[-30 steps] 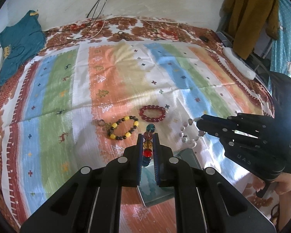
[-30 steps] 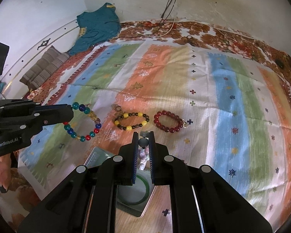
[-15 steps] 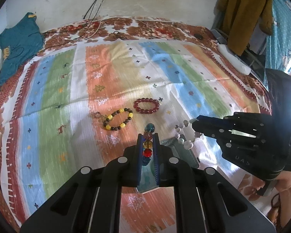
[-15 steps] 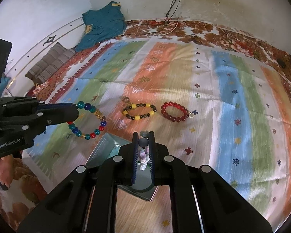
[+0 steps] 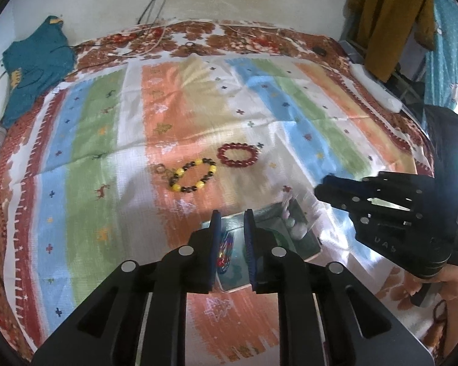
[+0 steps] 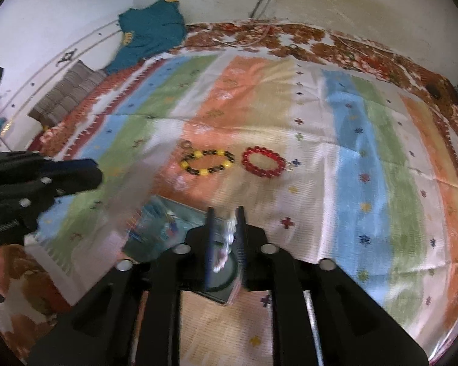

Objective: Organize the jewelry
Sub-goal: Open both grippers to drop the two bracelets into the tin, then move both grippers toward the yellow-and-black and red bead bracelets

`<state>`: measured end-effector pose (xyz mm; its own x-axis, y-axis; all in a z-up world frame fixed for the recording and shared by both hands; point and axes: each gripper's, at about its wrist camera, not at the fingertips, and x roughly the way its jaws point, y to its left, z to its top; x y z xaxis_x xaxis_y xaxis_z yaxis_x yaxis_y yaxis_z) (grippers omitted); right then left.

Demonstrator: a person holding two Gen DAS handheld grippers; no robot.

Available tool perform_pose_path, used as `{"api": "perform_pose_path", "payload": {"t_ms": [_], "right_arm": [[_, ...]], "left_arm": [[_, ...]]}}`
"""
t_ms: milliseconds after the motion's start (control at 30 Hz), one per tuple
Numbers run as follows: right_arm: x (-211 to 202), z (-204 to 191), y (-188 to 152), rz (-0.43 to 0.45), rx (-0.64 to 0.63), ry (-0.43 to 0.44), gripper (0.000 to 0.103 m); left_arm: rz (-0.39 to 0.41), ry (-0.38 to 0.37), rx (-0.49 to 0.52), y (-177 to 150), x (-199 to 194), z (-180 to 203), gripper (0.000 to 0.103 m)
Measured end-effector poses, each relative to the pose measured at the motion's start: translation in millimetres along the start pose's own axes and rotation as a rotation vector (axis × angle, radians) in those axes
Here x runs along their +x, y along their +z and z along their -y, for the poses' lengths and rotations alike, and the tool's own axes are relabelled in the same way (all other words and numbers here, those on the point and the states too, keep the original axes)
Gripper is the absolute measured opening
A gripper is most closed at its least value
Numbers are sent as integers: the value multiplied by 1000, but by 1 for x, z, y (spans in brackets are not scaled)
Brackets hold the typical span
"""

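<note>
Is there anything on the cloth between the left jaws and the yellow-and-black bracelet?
Nothing visible does. Only bare striped cloth lies between the opening left gripper and the yellow-and-black bracelet; the red bracelet lies beside it.

Both wrist views look steeply down, sharing the striped cloth (image 5: 198,116).

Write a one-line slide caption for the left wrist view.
Left gripper opening over the box, multicoloured bracelet dropping in.

1. Bright daylight, pretty even, soft shadows only.
2. Heavy fisheye bend with black corners in both views.
3. Right wrist view is smeared with motion blur, worst low on the left.
4. Glare on the striped cloth (image 5: 345,213).
</note>
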<state>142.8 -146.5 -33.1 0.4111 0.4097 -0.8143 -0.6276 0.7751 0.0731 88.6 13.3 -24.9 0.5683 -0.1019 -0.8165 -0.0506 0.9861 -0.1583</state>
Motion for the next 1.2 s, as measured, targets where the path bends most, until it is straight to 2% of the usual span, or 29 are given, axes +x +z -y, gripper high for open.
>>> {"api": "perform_pose_path", "payload": {"t_ms": [33, 133, 200, 367, 433, 500, 567, 667, 767, 833, 1200], "right_arm": [[-1, 2, 0, 4, 2, -12, 40], [-1, 9, 1, 4, 24, -14, 41], [-1, 13, 1, 2, 42, -20, 41], [3, 18, 2, -8, 71, -26, 45], [3, 21, 4, -8, 79, -29, 48], [4, 25, 5, -5, 98, -30, 49], [5, 30, 5, -6, 120, -39, 49], [6, 34, 7, 0, 136, -69, 55], [8, 36, 10, 4, 151, -62, 63], [12, 35, 12, 0, 151, -64, 67], [34, 37, 25, -30, 147, -95, 74]], "left_arm": [[0, 9, -6, 0, 0, -3, 15], [-2, 24, -24, 2, 1, -9, 16], [0, 28, -29, 3, 1, -12, 24], [3, 35, -34, 3, 0, -14, 28], [2, 43, -40, 4, 0, -17, 34], [5, 63, -51, 6, 2, -21, 45], [3, 80, -72, 8, 5, -28, 46], [-8, 105, -116, 11, 11, -38, 51], [-16, 117, -145, 13, 17, -45, 55], [-18, 124, -161, 14, 21, -48, 61], [-47, 180, -129, 25, 45, -49, 66]]}}
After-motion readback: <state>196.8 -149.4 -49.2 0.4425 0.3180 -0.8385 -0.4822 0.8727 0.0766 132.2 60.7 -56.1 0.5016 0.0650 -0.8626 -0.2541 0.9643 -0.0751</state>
